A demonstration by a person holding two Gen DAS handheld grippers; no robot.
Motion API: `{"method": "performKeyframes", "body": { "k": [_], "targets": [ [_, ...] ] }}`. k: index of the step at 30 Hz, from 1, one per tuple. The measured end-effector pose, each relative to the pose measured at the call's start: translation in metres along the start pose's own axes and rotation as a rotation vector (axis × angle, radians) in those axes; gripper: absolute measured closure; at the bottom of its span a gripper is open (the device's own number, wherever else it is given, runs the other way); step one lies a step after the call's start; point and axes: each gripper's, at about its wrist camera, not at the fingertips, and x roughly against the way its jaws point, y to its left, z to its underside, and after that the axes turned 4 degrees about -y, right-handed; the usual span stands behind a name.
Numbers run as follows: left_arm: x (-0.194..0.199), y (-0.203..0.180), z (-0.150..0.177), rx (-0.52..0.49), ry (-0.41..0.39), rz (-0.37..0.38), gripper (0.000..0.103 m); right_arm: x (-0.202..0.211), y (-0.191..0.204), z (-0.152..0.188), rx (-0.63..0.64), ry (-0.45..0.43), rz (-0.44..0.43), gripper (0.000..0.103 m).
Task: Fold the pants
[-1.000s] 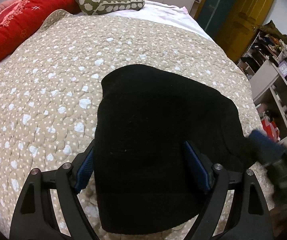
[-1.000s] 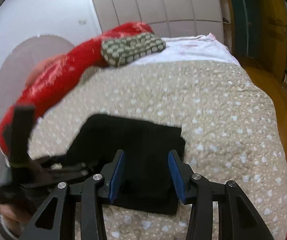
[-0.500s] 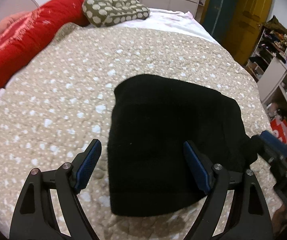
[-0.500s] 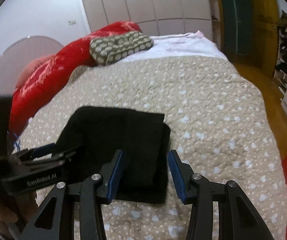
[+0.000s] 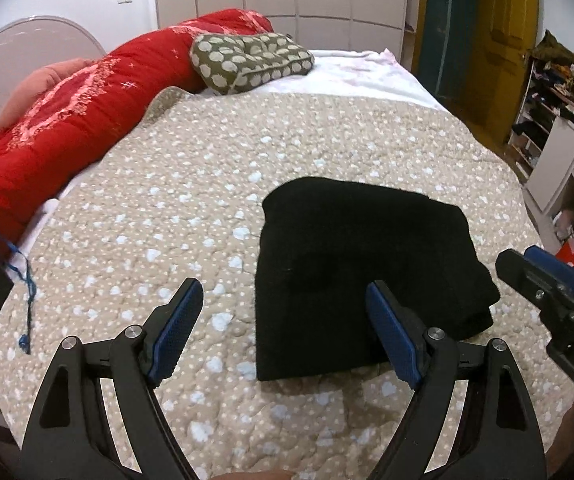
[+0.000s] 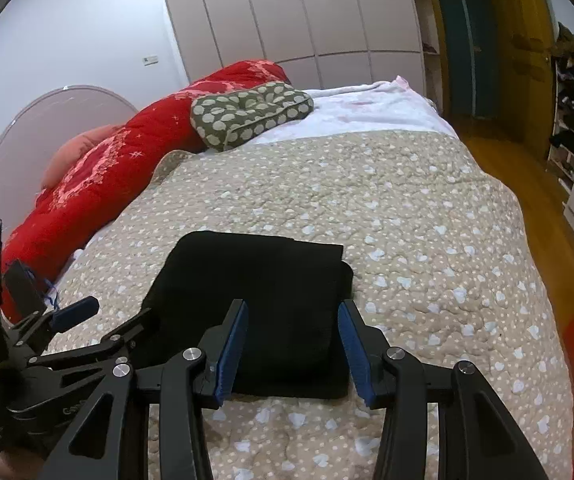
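1. Pants [image 5: 363,276] lay as a compact folded block near the bed's [image 5: 247,152] near edge; folding looked complete.
2. Left gripper [image 5: 287,324] stood wide, empty.
3. Right gripper [image 6: 293,354] was opening, holding nothing; only withdrawal seemed left.

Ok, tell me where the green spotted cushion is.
The green spotted cushion lies at the bed's far end, leaning on the red quilt, beyond the folded black pants.

Left tool [image 5: 283,332] wide; right tool [image 6: 293,344] opening
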Motion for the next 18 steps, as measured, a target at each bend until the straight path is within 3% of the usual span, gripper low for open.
{"method": "performKeyframes", "body": {
  "k": [18],
  "targets": [
    [0.033, -0.004, -0.001, -0.001, -0.073, -0.003, 0.019, 0.016, 0.009, 0.006, 0.009, 0.000, -0.004, 0.058]
  ]
}}
